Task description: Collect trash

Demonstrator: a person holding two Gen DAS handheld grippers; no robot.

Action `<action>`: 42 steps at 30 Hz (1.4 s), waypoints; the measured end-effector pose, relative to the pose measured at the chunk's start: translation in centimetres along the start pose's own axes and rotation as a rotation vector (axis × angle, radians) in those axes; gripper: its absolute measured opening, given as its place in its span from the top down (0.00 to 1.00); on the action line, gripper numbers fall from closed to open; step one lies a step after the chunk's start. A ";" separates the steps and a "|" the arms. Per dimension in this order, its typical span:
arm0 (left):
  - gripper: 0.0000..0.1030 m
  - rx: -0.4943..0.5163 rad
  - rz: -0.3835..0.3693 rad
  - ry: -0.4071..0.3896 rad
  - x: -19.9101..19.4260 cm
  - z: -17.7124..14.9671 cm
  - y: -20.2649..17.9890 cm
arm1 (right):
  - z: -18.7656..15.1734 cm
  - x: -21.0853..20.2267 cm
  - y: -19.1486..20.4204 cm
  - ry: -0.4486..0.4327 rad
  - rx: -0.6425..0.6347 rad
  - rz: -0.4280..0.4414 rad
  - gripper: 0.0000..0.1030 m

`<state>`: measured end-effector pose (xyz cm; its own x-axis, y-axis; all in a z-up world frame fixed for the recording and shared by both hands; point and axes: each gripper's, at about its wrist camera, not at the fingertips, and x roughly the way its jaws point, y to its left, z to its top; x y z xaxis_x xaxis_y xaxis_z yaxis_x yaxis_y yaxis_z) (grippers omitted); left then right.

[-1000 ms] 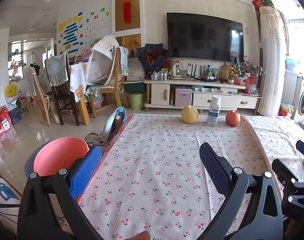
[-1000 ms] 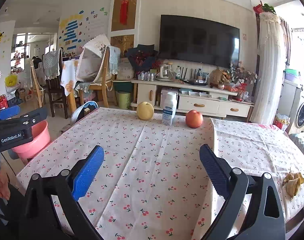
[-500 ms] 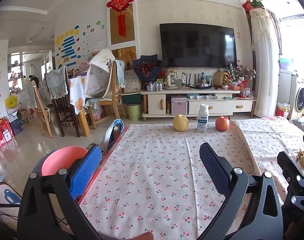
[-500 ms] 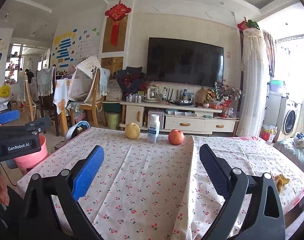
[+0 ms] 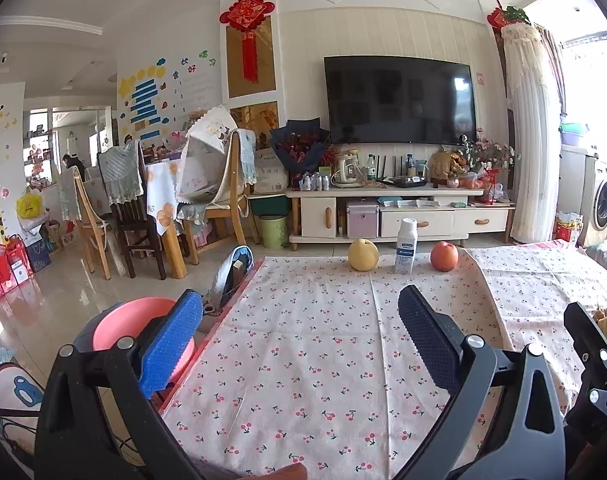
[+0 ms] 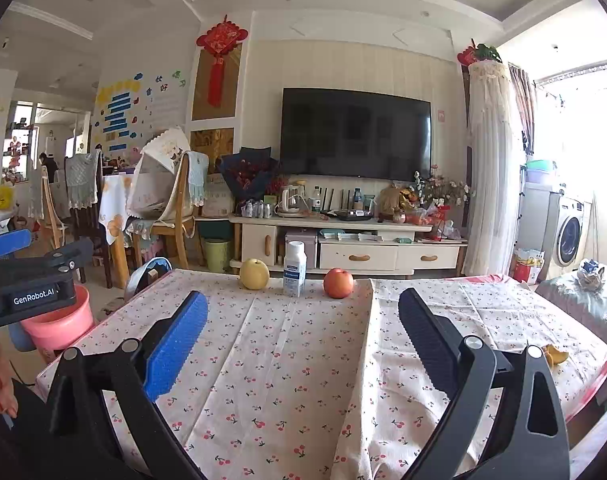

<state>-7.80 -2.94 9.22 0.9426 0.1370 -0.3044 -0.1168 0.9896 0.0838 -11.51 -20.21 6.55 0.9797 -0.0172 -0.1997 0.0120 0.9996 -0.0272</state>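
While both tongs hang wide open and empty over the tabletop (image 6: pixel 303 360), the right tongs (image 6: pixel 299 340) are nearer the trash — a crumpled yellow peel (image 6: pixel 556 355) at the right edge, well right of the left tongs (image 5: pixel 299 340) — pink bin (image 5: pixel 137 330) beyond, left.

A small piece of yellow-orange trash, like a scrap of fruit peel (image 6: pixel 556 355), lies crumpled on a cherry-print tablecloth (image 6: pixel 287 352) near the table's right edge. It rests flat and alone, well apart from other items. Beside the table's left edge, lower down on the floor, stands a pink plastic bucket (image 6: pixel 59 326), upright with its round mouth open; the left camera looks down into its pink inside
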 end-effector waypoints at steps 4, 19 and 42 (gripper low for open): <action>0.04 -0.007 -0.002 -0.007 -0.2 0.0 0.0 | -0.2 -0.3 -0.1 -0.003 0.001 -0.001 0.08; 0.04 -0.003 -0.032 0.003 -0.2 -0.8 -0.4 | 0.0 -0.2 -0.1 0.008 0.006 -0.005 0.08; 0.04 0.016 -0.098 0.100 4.4 -3.1 -2.2 | -1.4 3.2 -0.6 0.073 0.005 0.006 0.08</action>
<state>-4.40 -4.36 4.73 0.9132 0.0442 -0.4052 -0.0199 0.9978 0.0638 -8.65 -20.93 4.53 0.9625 -0.0122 -0.2710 0.0069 0.9998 -0.0206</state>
